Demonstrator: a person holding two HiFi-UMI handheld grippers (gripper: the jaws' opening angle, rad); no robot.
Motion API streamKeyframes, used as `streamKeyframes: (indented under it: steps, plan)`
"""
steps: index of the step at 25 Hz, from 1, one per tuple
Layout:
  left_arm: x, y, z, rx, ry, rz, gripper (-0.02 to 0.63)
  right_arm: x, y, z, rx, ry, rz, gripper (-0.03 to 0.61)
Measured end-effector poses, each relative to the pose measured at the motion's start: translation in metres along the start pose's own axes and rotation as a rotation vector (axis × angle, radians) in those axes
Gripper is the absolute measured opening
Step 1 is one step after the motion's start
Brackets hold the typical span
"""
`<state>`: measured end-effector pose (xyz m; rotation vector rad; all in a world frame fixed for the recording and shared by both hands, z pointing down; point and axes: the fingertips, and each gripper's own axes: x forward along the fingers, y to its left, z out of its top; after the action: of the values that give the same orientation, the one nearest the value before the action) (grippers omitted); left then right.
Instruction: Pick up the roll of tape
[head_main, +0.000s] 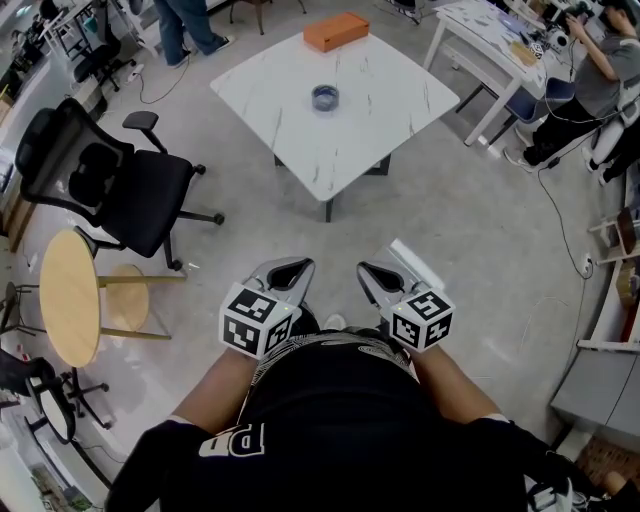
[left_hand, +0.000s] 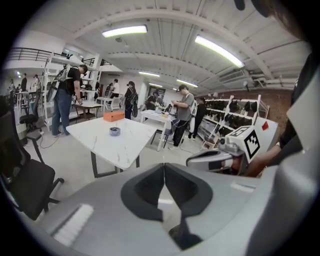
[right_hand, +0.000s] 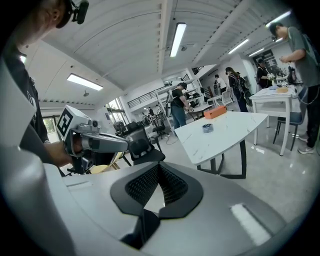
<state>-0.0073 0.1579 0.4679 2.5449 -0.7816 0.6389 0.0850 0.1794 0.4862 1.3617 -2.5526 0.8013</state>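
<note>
The left tool (head_main: 296, 267) and the right tool (head_main: 366, 270) are held side by side close to the person's body, both well short of the white marbled surface (head_main: 370, 110) and pointing toward it. In the left gripper view the left tool (left_hand: 163, 165) has its dark pads clenched, tips touching, with nothing between them. In the right gripper view the right tool (right_hand: 158, 165) is likewise clenched on nothing, its ribbed pads meeting at the tips. Each tool carries its marker cube at the rear, over the person's forearms.

The surface stands on grey floor, one corner turned toward the person. To its left and nearer the person is a black office chair (head_main: 110, 185), well apart from it. Nearer still on that side is a small round wooden table (head_main: 70, 297). Beyond the surface's far left corner stands a person in jeans (head_main: 190, 25), and off to its right another person (head_main: 590, 80) sits at a second white surface (head_main: 480, 30).

On the marbled surface, an orange box (head_main: 336, 31) lies at the far corner. The roll of tape (head_main: 325, 97) lies flat near the middle of the surface, on the near side of the box and apart from it, well away from both tools. It also shows in the left gripper view (left_hand: 114, 131) and the right gripper view (right_hand: 207, 128).
</note>
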Motion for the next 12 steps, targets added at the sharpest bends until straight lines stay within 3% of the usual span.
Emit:
streamKeyframes:
  steps: [12]
  plan:
    - [0.015,0.003,0.013,0.007,-0.010,-0.033,0.060,-0.001,-0.013,0.006,-0.001,-0.004,-0.028,-0.002]
